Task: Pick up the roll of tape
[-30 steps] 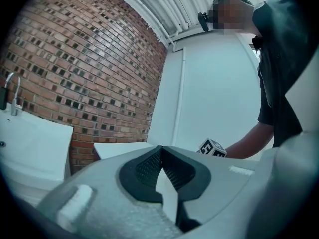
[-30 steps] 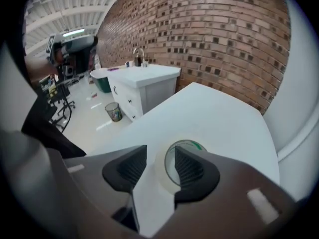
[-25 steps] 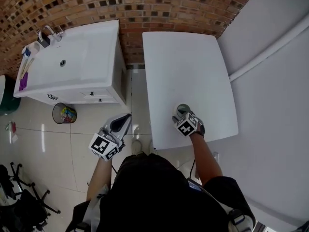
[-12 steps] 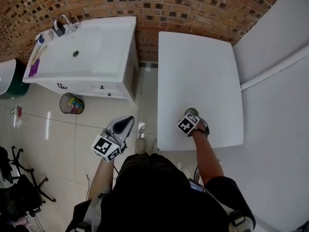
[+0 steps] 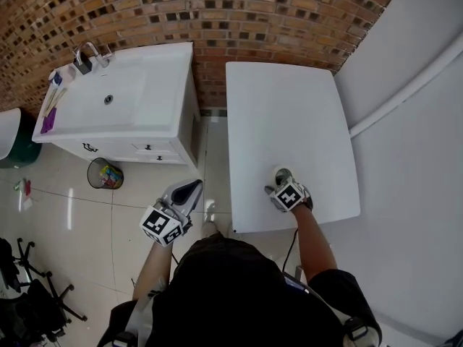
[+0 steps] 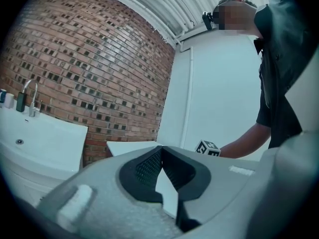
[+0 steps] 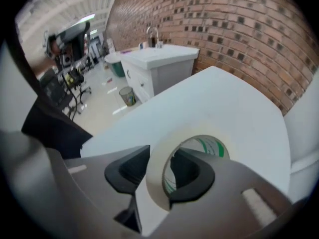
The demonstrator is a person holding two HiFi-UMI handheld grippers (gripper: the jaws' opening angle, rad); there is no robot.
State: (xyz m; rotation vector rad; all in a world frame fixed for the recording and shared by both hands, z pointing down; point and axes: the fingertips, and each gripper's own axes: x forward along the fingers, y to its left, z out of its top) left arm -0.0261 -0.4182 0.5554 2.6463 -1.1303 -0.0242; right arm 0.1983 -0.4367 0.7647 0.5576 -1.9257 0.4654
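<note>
Nearest the camera in the head view, the person's dark-sleeved shoulders fill the lower edge, an arm reaching forward on each side. The left gripper [image 5: 189, 189] hangs off the table, over the tiled floor [image 5: 65, 208]. In its own view [image 6: 160, 151] the two ribbed black pads meet at their tips with nothing between them – closed and empty.

The right gripper [image 5: 281, 185] points steeply down at the near end of the white table [image 5: 282, 107], close to the front edge. The roll of tape [image 5: 278, 170] lies flat there, hole upward, just beyond the gripper's marker cube. The right gripper view [image 7: 159, 156] shows how the jaws stand: one pad is down inside the roll's core, the other outside its outer face, so the cream wall of the roll [image 7: 164, 147] sits between them. The jaws are closing on that wall, and it is not yet clamped; the roll rests on the tabletop [image 7: 224, 98]. Green print shows on the inside of the core.

Past the roll the tabletop runs bare to its far edge.

Left of the table, a small waste bin [image 5: 105, 173] with colourful contents stands on the floor in front of a white vanity sink [image 5: 116, 96], which carries a chrome tap [image 5: 85, 55] at its back corner. Behind both runs a brick wall [image 5: 239, 13].
</note>
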